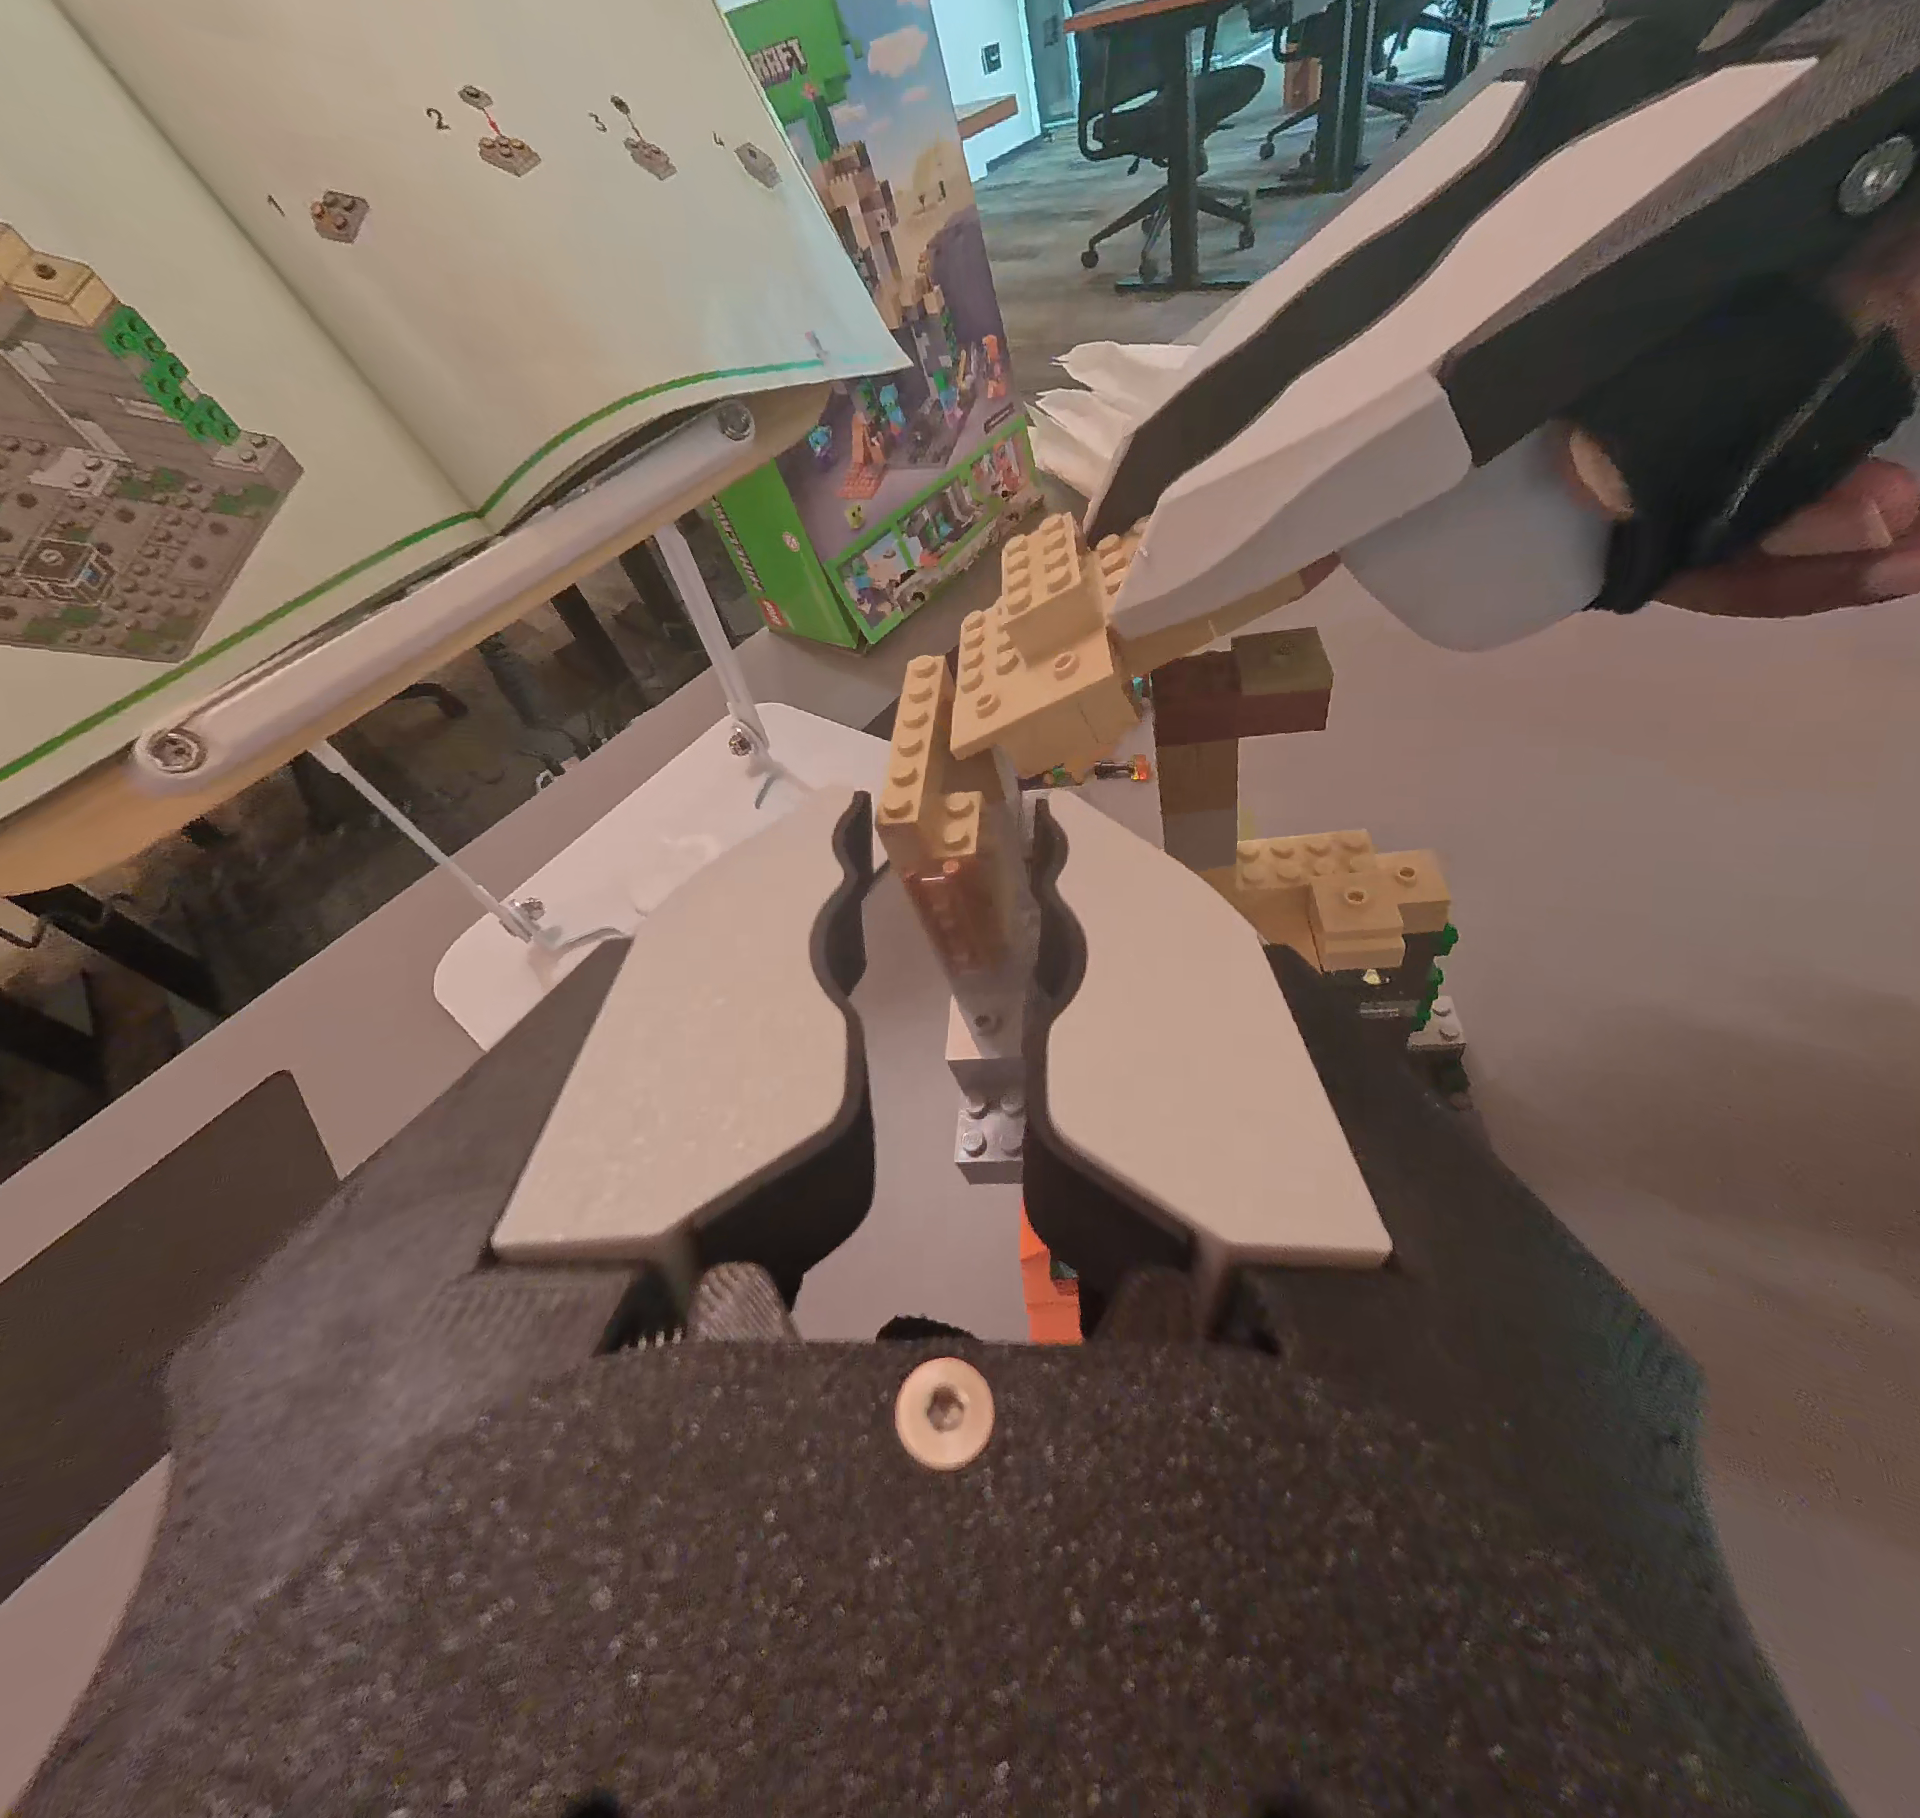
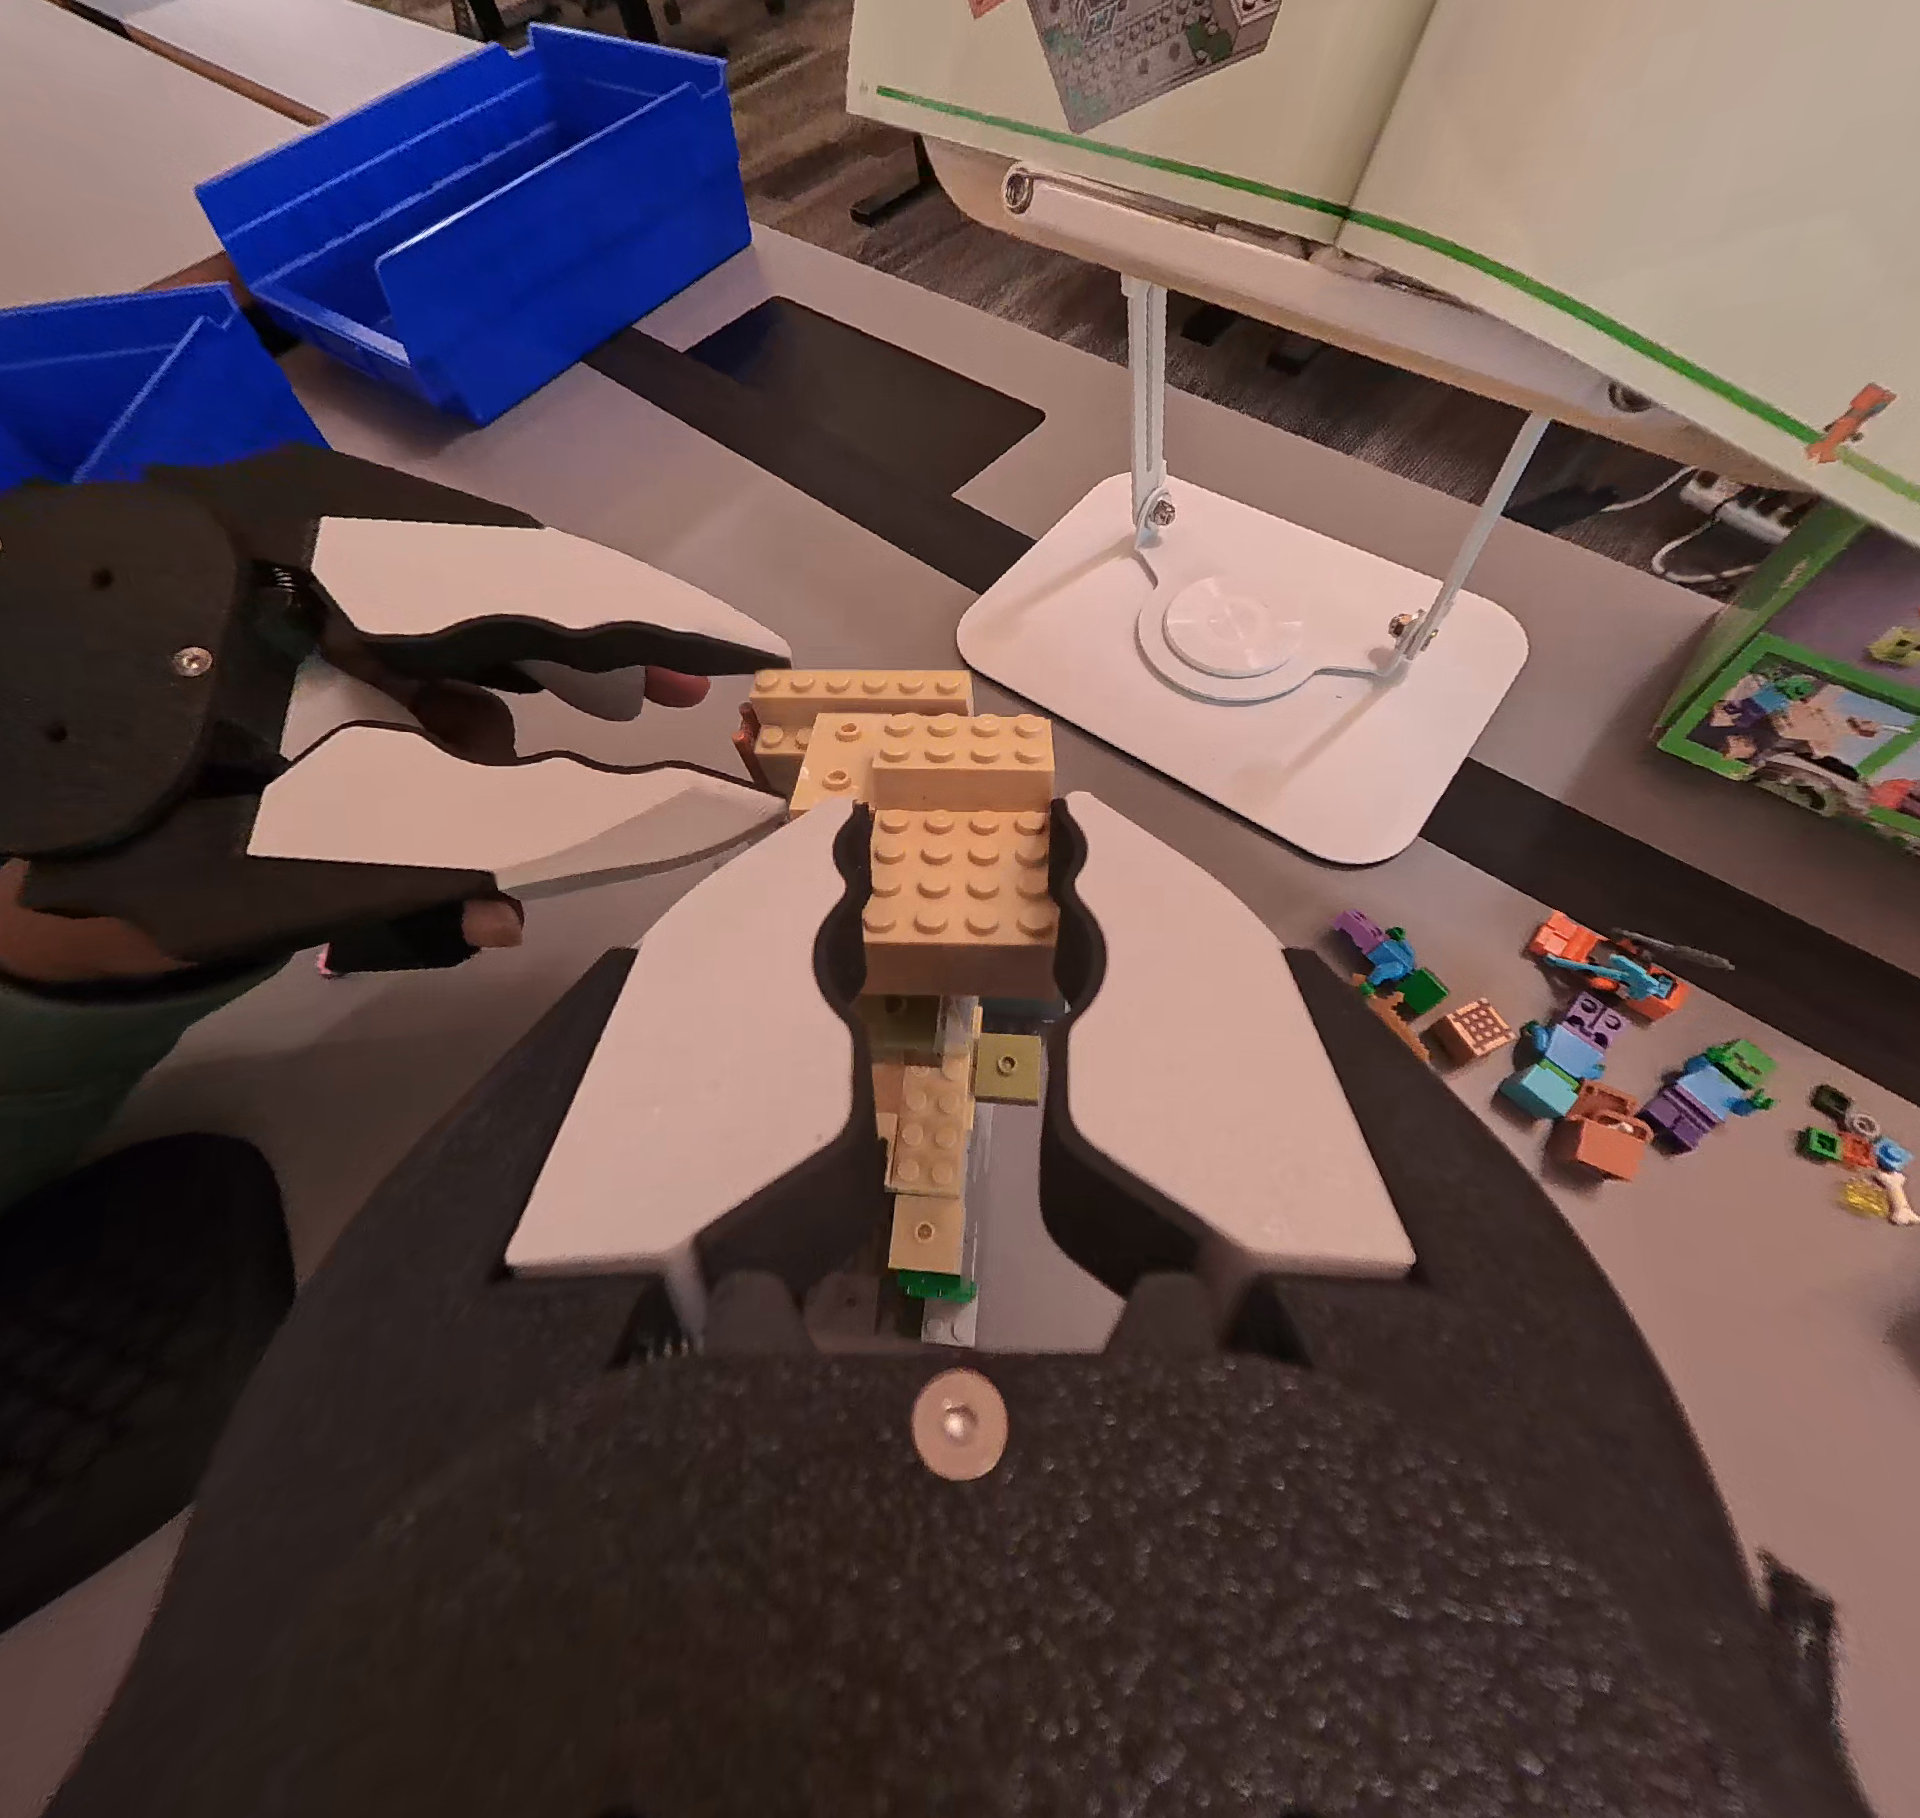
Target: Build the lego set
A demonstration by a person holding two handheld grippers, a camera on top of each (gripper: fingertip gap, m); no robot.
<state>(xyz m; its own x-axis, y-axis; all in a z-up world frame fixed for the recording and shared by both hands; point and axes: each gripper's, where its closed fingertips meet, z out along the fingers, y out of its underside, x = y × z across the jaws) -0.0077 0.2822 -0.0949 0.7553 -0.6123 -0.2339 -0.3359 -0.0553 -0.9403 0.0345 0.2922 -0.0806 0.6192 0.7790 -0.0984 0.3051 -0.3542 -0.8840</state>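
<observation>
Presently the tan lego build [image 2: 940, 812] is held above the grey table [image 1: 1662, 937] between both tongs. Its upper tan block [image 2: 961, 890] is clamped between the fingers of the right gripper [image 2: 958, 823], while a slim side section of tan bricks on a brownish strip [image 1: 951, 869] is pinched by the left gripper [image 1: 948, 833], which is seen closed on it from the left. Right of the right gripper, small figures and loose pieces [image 2: 1621, 1051] are scattered on the table (well apart from the build). Ahead, an instruction booklet [image 2: 1558, 106] is propped on a white stand [image 2: 1247, 667]; two blue bins [image 2: 468, 210] are placed beyond the left gripper.
</observation>
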